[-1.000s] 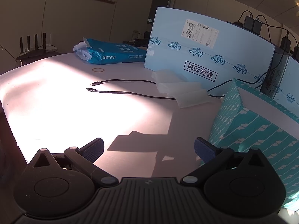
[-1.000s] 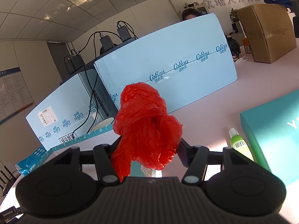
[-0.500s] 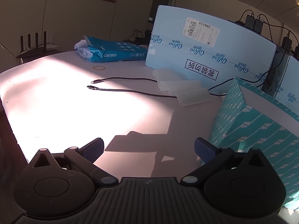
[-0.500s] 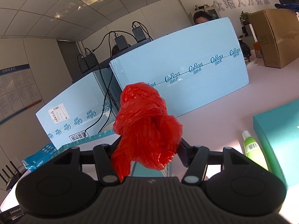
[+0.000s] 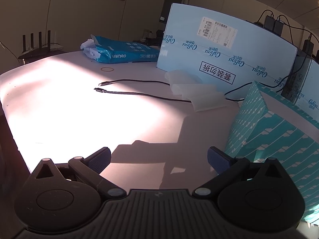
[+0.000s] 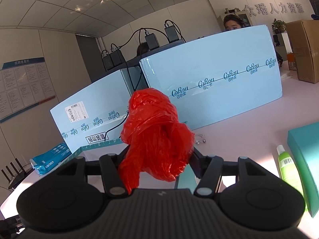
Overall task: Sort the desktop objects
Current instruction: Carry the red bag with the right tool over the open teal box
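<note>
Right gripper [image 6: 157,155] pinched on a crumpled red plastic bag [image 6: 155,133], held in the air above the desk [image 6: 249,131], over the patterned teal box [image 6: 99,144] that stands in front of the pale blue cartons [image 6: 215,91]. Bag bunched into a loose wad, most of it bulging above the jaws, one tail hanging below on the left side. Judged very light, soft and wholly compliant: no stiffness to resist the pinch, thin film likely slippery and easily torn on a sharp edge. Best hold judged to be through the thickest part of the wad, as shown, where layered film gives the pads something to bite; a hold on a single loose fold would probably slide out. Left gripper [image 5: 158,158] spread wide and carrying nothing, low over the near edge of the desk, beside the teal box. Two black cables [image 5: 135,93], translucent plastic pieces [image 5: 199,96] and a blue paper pack [image 5: 127,52] lying toward the far edge. Green bottle [image 6: 288,169] and teal case [image 6: 305,155] at the right edge.
</note>
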`<control>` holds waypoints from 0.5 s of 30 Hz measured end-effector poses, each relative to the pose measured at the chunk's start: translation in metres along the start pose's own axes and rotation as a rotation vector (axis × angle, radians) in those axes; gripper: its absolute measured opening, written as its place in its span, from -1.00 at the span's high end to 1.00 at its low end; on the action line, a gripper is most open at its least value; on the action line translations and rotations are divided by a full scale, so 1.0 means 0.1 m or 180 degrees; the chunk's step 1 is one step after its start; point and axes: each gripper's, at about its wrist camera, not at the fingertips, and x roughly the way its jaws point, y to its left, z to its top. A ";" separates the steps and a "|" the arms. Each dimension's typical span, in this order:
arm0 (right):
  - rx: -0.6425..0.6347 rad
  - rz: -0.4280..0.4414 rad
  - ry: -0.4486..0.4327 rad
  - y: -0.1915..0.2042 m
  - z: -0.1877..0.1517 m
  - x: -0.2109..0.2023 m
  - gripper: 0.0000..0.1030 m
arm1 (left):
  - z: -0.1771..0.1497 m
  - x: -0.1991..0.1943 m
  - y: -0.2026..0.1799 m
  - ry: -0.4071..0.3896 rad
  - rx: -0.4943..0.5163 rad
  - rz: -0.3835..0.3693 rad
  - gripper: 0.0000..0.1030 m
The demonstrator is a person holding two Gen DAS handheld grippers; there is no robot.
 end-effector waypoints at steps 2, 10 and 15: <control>-0.0041 0.0027 0.0005 0.05 0.00 0.02 -0.19 | 0.00 0.00 0.01 -0.0005 -0.0006 0.0006 -1.00; -0.0204 0.0167 0.0008 0.28 0.02 0.07 -0.19 | 0.01 0.00 0.05 -0.0008 -0.0049 0.0022 -1.00; -0.0261 0.0248 0.0050 0.39 0.01 0.12 -0.19 | 0.00 0.00 0.05 0.0002 -0.0048 0.0013 -1.00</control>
